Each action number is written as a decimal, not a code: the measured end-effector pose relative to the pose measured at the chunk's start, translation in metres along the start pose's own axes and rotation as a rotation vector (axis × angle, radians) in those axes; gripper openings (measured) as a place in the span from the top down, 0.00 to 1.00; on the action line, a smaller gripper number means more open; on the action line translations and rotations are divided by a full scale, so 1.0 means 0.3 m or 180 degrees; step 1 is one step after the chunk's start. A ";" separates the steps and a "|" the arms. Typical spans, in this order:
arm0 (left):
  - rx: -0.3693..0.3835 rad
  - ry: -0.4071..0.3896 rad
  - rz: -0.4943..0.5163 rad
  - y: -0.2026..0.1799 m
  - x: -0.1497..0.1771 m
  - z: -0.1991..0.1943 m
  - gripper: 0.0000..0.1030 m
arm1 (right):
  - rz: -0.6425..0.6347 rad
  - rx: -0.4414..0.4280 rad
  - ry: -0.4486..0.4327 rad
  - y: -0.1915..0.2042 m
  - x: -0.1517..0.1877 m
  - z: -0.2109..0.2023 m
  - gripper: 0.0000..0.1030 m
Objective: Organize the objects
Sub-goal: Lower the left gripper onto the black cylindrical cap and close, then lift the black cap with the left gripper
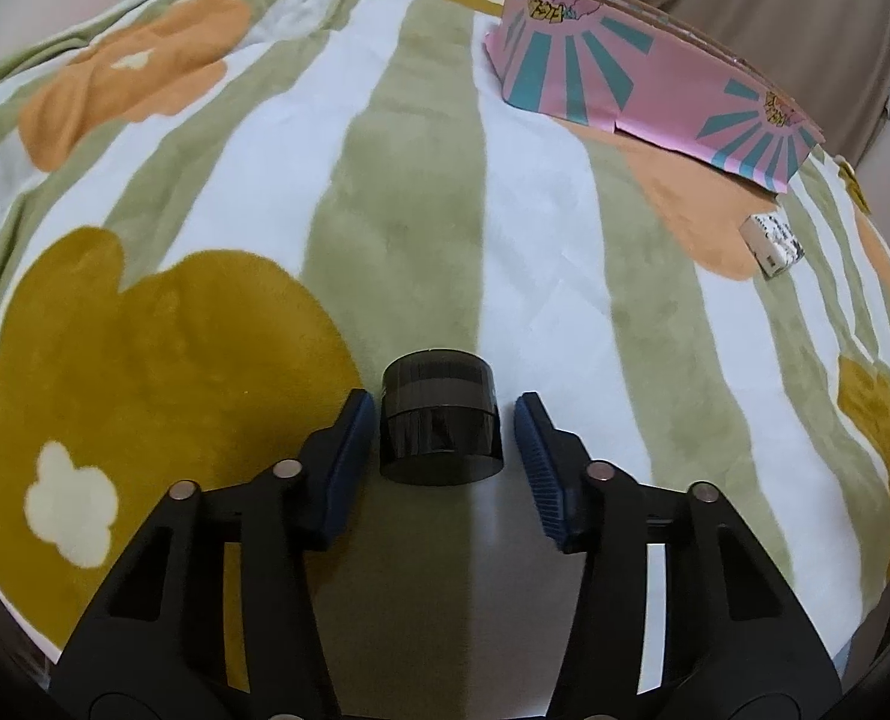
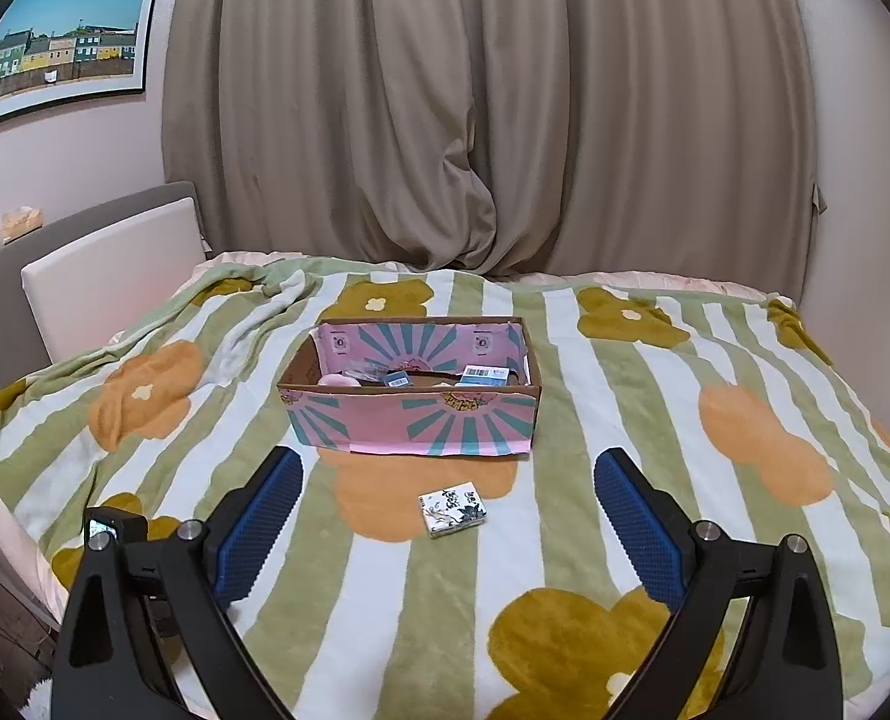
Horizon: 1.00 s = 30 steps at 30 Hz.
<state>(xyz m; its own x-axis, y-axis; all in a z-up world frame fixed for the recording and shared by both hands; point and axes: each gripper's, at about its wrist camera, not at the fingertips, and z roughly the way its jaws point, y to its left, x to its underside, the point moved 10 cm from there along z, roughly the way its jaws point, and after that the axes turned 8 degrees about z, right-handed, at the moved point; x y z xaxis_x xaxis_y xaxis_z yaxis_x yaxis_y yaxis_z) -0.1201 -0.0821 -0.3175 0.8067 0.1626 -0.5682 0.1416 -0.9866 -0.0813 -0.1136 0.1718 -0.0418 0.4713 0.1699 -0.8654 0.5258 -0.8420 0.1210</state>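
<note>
A small dark round jar [image 1: 438,420] stands upright on the striped flower blanket [image 1: 420,210]. It sits between the blue pads of my left gripper [image 1: 443,399]. The left pad is almost against it and a narrow gap shows at the right pad, so the jaws are open around it. In the right wrist view my right gripper [image 2: 449,457] is wide open above the blanket with nothing between its fingers. Just beyond its tips lies a small white patterned packet [image 2: 452,509], also seen far right in the left wrist view [image 1: 775,243]. The pink and teal cardboard box [image 2: 411,420] holds several small items.
The box [image 1: 655,78] stands at the back right of the left wrist view. Beige curtains [image 2: 475,120] hang behind the bed. A white padded panel [image 2: 108,282] and a framed picture [image 2: 63,42] are at the left. The blanket's near edge drops off at the lower left.
</note>
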 end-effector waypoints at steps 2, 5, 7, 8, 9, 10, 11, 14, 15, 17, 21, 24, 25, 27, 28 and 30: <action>0.0016 0.0005 -0.0015 0.002 0.000 0.002 0.62 | 0.0007 -0.0013 0.0006 0.001 0.002 0.001 0.05; 0.0031 0.0008 -0.0017 0.007 0.001 0.005 0.67 | 0.0012 -0.0022 0.0018 0.003 0.007 0.006 0.05; 0.0045 0.0002 -0.0014 0.008 0.001 0.001 0.68 | 0.0010 -0.0026 0.0023 0.006 0.010 0.009 0.05; 0.0041 0.0001 -0.0012 0.007 0.001 0.001 0.68 | 0.0009 -0.0028 0.0025 0.008 0.012 0.010 0.05; 0.0037 0.0002 -0.0010 0.007 0.002 0.001 0.69 | 0.0007 -0.0030 0.0029 0.009 0.013 0.010 0.05; 0.0041 -0.0002 -0.0012 0.008 0.002 0.000 0.69 | 0.0007 -0.0029 0.0030 0.011 0.013 0.011 0.05; 0.0045 -0.0005 -0.0015 0.008 0.002 -0.001 0.69 | 0.0008 -0.0030 0.0027 0.011 0.012 0.011 0.05; 0.0065 -0.0022 -0.0031 0.012 0.004 -0.009 0.69 | 0.0006 -0.0025 0.0027 0.012 0.012 0.011 0.05; 0.0069 -0.0026 -0.0031 0.012 0.003 -0.011 0.69 | 0.0007 -0.0026 0.0026 0.012 0.012 0.011 0.05; 0.0079 -0.0039 -0.0030 0.012 0.002 -0.019 0.69 | 0.0009 -0.0029 0.0029 0.012 0.012 0.012 0.05; 0.0106 -0.0077 -0.0035 0.007 0.000 -0.036 0.69 | 0.0009 -0.0035 0.0030 0.012 0.013 0.011 0.05; 0.0110 -0.0131 -0.0022 0.001 -0.012 -0.056 0.69 | -0.0001 -0.0041 0.0033 0.020 0.014 0.009 0.05; 0.0113 -0.0155 -0.0018 -0.002 -0.019 -0.065 0.69 | -0.0005 -0.0043 0.0030 0.024 0.016 0.004 0.05; 0.0117 -0.0195 -0.0009 -0.007 -0.031 -0.080 0.69 | -0.0005 -0.0047 0.0031 0.027 0.016 0.003 0.05; 0.0122 -0.0216 -0.0003 -0.011 -0.037 -0.089 0.69 | -0.0004 -0.0043 0.0030 0.027 0.016 0.003 0.05; 0.0129 -0.0260 0.0008 -0.017 -0.051 -0.107 0.69 | -0.0002 -0.0042 0.0029 0.029 0.016 0.001 0.05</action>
<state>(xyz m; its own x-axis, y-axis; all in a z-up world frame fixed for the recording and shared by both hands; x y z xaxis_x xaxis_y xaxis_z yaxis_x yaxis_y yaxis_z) -0.1147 -0.0790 -0.2821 0.7572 0.1600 -0.6333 0.1148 -0.9871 -0.1120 -0.1070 0.1650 -0.0452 0.4774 0.1750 -0.8611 0.5354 -0.8350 0.1271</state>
